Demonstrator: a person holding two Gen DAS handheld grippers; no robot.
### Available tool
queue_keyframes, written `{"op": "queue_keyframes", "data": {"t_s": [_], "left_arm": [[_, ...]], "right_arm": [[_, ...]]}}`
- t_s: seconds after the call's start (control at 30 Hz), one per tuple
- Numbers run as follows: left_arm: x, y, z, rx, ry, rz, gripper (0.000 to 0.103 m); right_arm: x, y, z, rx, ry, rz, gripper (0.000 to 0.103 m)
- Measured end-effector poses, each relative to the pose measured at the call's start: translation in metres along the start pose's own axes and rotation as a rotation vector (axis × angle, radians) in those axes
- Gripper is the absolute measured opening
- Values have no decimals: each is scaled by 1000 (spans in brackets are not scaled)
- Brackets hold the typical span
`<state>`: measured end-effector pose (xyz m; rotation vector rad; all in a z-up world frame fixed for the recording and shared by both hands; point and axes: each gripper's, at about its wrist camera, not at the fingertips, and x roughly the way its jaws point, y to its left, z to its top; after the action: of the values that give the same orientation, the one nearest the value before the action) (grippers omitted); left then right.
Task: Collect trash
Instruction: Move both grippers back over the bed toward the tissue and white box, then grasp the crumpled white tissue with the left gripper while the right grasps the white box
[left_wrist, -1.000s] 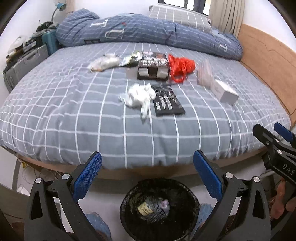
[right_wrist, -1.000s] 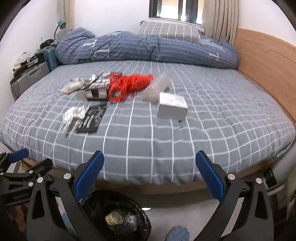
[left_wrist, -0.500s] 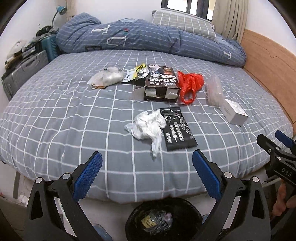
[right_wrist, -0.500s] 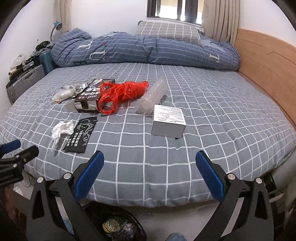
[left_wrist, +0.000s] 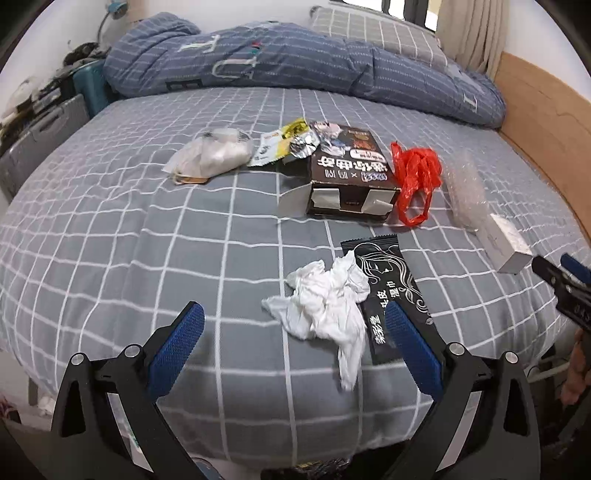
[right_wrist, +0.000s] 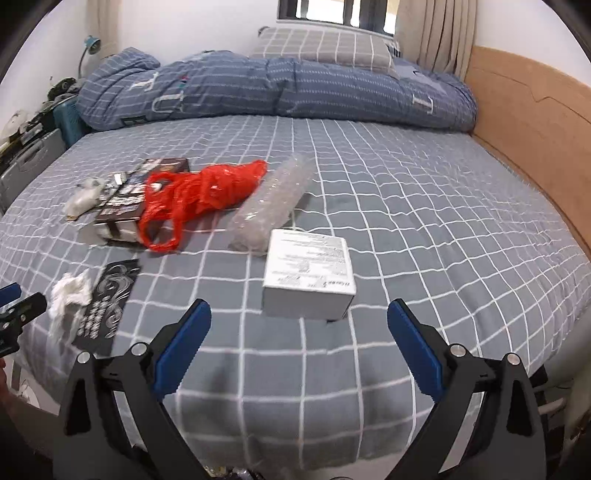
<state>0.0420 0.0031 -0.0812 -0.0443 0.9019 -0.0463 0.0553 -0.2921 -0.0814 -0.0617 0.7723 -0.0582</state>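
both grippers, left (left_wrist: 291, 347) and right (right_wrist: 297, 341), spread wide and empty over the bed (left_wrist: 110, 236): two boxes, one red bag (right_wrist: 201, 195), one tissue (left_wrist: 327, 301).

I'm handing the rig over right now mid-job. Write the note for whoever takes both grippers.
Left gripper: open, empty, above the bed's near edge by the crumpled tissue and black wet-wipe packet.
Right gripper: open, empty, facing the white box.
On the bed too: red plastic bag, bubble wrap, dark carton, foil wrappers, clear bag.
Done: nothing held. Left: all of it.
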Motion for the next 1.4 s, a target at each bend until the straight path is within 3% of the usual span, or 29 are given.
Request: {"op": "queue_keyframes", "data": {"t_s": [0.17, 0.3, 0.6, 0.7, 0.73, 0.87, 0.93, 1.03, 1.4], "left_arm": [[16, -1, 8, 15, 33, -16, 95], [27, -4, 12, 29, 63, -34, 85], [43, -11, 11, 42, 101, -45, 73], [48, -11, 11, 33, 118, -59, 60], [51, -13, 10, 38, 127, -58, 52], [53, -14, 10, 35, 126, -63, 41], [53, -15, 10, 40, 129, -69, 28], [52, -16, 9, 51, 129, -78, 18], [31, -11, 16, 28, 79, -91, 16]], "right_arm": [[25, -2, 9, -10, 28, -14, 91], [43, -4, 15, 2, 53, -15, 89], [72, -12, 20, 48, 102, 10, 84], [79, -8, 19, 41, 117, 9, 78], [81, -8, 19, 44, 127, 29, 68], [81, -4, 20, 43, 129, 20, 67], [80, -6, 20, 54, 132, 25, 67], [79, -9, 21, 66, 135, 19, 67], [64, -6, 27, 67, 112, 20, 67]]}}
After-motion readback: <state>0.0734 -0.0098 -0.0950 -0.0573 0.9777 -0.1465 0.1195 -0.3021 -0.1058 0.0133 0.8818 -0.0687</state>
